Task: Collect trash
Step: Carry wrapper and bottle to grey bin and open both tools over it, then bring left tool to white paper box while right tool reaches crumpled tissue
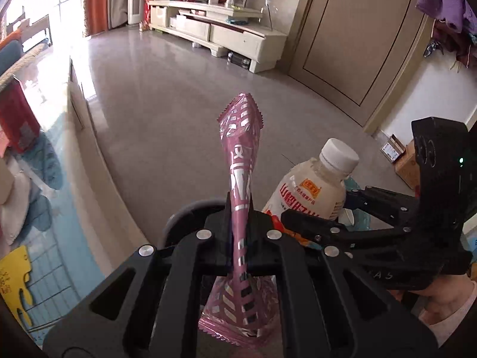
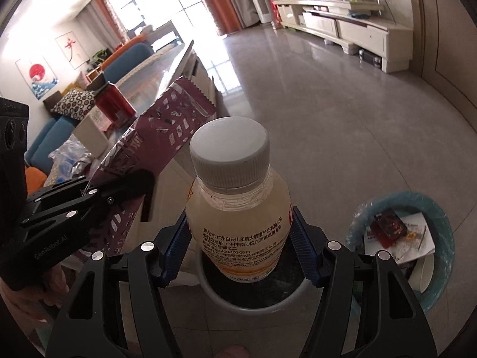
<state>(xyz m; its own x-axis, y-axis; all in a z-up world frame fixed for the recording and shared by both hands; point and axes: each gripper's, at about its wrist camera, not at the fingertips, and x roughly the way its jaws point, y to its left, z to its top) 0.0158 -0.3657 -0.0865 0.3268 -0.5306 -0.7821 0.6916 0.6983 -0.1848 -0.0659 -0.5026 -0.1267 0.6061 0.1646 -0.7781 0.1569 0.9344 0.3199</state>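
Observation:
My left gripper [image 1: 241, 223] is shut on a pink-purple snack wrapper [image 1: 241, 137] that sticks up between its fingers; the wrapper also shows in the right wrist view [image 2: 149, 140], as does the left gripper [image 2: 119, 191]. My right gripper [image 2: 240, 235] is shut on a plastic drink bottle [image 2: 238, 208] with a white cap, held upright over a grey bin [image 2: 253, 298]. The bottle [image 1: 313, 191] and right gripper [image 1: 301, 220] show at the right of the left wrist view. A grey bin rim [image 1: 184, 211] lies under the left gripper.
A second bin with a blue liner [image 2: 441, 223] holds paper and packets at lower right. A glass-topped table [image 1: 59, 161] with a red box [image 2: 113, 101] runs along the left. A cream TV cabinet [image 1: 226, 29] stands across the open floor.

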